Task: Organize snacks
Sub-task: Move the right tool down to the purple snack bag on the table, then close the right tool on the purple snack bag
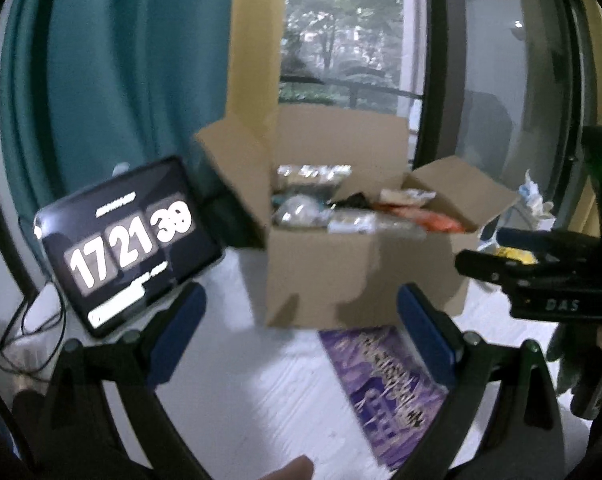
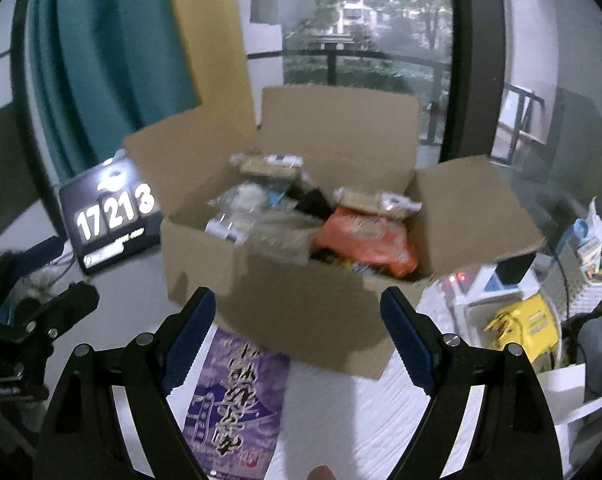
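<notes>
- Left gripper [image 1: 301,316]: jaws spread wide, nothing between them. Blue pads [image 1: 179,336] face inward on black fingers.
- Right gripper [image 2: 297,320]: jaws spread wide, nothing between them. Blue pads [image 2: 191,334] face inward on black fingers.
- Both grippers point forward, side by side and level.
- In the left wrist view, the right gripper's black body shows at the right edge.
- In the right wrist view, the left gripper's body shows at the left edge.

My claw [image 2: 299,332] gapes wide, holding nothing, above a purple snack packet [image 2: 233,400] flat on the white table [image 2: 361,420]. Ahead stands an open cardboard box [image 2: 301,296] with an orange bag [image 2: 365,240] inside.
</notes>
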The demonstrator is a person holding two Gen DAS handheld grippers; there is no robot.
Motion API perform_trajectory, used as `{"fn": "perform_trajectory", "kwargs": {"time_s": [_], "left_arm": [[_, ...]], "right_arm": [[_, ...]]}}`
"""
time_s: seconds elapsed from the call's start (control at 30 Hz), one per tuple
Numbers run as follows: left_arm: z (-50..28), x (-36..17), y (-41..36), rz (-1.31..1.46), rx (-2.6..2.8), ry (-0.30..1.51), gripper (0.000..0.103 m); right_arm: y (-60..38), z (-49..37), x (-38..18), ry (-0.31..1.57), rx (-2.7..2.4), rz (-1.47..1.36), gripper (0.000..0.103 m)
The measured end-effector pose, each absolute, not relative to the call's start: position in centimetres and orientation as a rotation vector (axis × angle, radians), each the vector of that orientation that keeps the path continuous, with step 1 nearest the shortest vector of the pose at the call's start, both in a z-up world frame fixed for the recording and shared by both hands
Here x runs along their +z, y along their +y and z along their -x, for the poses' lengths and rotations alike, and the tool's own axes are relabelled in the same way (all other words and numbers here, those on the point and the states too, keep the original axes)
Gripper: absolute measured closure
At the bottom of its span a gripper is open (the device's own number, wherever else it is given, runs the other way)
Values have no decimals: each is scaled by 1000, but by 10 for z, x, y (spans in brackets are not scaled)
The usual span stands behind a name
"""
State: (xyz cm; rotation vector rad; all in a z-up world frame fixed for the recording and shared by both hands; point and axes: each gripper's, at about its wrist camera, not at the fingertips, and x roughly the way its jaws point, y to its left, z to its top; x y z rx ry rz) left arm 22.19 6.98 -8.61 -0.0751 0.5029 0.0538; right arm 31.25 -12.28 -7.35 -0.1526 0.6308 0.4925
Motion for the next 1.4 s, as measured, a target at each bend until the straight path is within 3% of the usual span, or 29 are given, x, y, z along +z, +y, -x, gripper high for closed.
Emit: {"fn": "perform_trajectory", "kwargs": {"time_s": [0.8, 0.97, 1.03, 1.3, 1.4], "left_arm": [[-228, -173, 104, 160, 100, 674, 6], [-226, -173, 109, 182, 104, 671, 6], [-224, -172, 109, 183, 106, 669, 6], [-217, -170, 115, 198, 129, 664, 6], [-214, -165, 113, 192, 128, 662, 6]], "right_arm": [[-68, -329, -210, 988, 562, 148, 16], [-53, -316, -216, 918, 507, 223, 16], [-48, -309, -217, 895, 512, 256, 20], [-45, -287, -210, 865, 563, 298, 54], [-46, -276, -207, 857, 600, 311, 58]]}}
